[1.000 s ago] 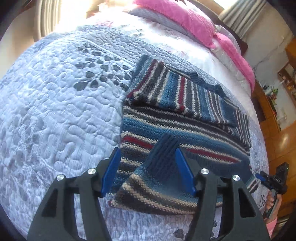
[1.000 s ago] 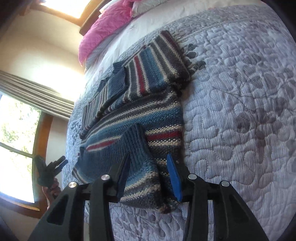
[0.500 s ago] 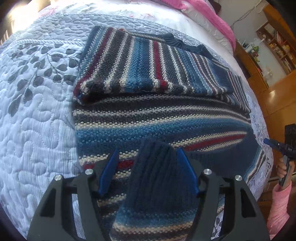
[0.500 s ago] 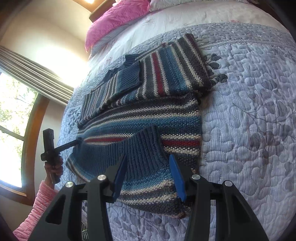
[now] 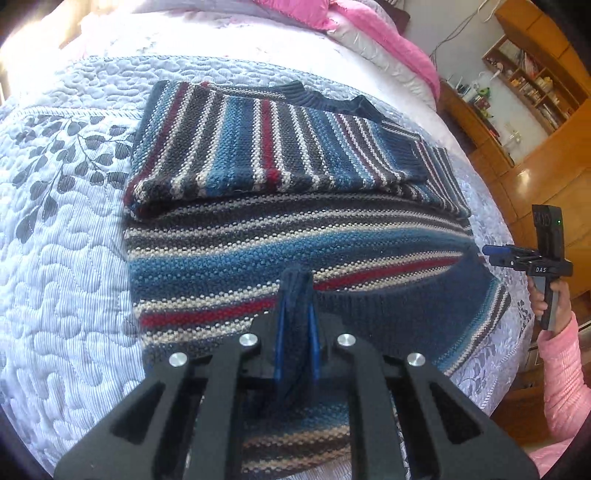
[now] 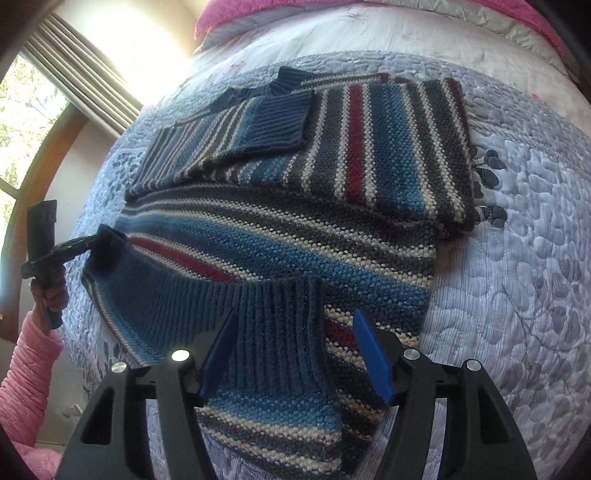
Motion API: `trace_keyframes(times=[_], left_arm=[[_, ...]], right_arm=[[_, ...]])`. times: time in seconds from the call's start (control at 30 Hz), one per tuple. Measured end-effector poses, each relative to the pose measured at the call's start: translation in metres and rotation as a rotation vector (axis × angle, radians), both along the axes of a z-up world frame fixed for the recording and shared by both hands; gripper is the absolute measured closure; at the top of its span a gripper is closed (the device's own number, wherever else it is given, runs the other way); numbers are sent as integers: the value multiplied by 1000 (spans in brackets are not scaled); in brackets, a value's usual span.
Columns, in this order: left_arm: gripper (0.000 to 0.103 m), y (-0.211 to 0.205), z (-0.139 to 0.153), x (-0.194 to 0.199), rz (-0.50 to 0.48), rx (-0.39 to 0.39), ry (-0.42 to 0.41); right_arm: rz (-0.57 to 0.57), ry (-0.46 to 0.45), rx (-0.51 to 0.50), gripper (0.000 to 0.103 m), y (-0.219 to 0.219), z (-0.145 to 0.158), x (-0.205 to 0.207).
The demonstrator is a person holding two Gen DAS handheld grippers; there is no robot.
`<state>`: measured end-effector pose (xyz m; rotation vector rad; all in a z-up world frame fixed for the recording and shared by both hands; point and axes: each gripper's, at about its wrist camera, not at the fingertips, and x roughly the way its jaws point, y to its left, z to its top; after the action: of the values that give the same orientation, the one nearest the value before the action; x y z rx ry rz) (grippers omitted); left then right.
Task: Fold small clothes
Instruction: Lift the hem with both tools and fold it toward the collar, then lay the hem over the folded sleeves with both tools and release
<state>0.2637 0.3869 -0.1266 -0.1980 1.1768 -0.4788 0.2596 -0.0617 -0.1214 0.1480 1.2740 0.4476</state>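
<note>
A knitted sweater (image 5: 295, 236) with blue, red, cream and grey stripes lies flat on the quilted bedspread (image 5: 66, 258), one sleeve folded across its upper part (image 6: 258, 122). Its dark blue ribbed hem is turned up over the body. My left gripper (image 5: 295, 325) is shut on a bunch of that hem; in the right wrist view the left gripper (image 6: 99, 240) meets the hem's far corner. My right gripper (image 6: 295, 350) stands open, its blue fingers either side of the ribbed hem (image 6: 280, 317). The left wrist view shows the right gripper (image 5: 495, 251) at the sweater's right edge.
Pink pillows (image 5: 388, 33) lie at the head of the bed. Wooden shelves (image 5: 535, 81) and a wood floor are off the bed's right side, a window with a curtain (image 6: 74, 66) off the other. A hand in a pink sleeve (image 5: 565, 369) holds each gripper.
My left gripper has gone from open to shut on the hem. Both grippers have moved forward over the sweater, carrying the hem further up its body. The right gripper has stayed open.
</note>
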Motion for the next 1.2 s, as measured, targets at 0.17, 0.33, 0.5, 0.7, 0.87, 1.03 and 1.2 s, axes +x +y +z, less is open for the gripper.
trace_keyframes(times=[0.17,0.33,0.5,0.7,0.87,1.03,1.2], left_arm=[[91,-2,-15,7,16,20,39],[83,-6,-26,11,25,72,51],[94,-1,-20,5,52,63,34],[94,6,11,-10,83,40,-39],[94,12,60,2,124,23,-133],[94,4,107,45,172,36,-228],[94,-14,134,101,212,77,-293]], right_arm=[[48,48,30,37,13,-20,8],[104,7,-23,84,27,-18,0],[130,-39,-24,89,30,-3,-11],[79,-67,92,90,14,20,-13],[37,-134,157,90,-1,65,-2],[-21,-210,155,90,-7,110,36],[-76,-235,115,90,-9,134,91]])
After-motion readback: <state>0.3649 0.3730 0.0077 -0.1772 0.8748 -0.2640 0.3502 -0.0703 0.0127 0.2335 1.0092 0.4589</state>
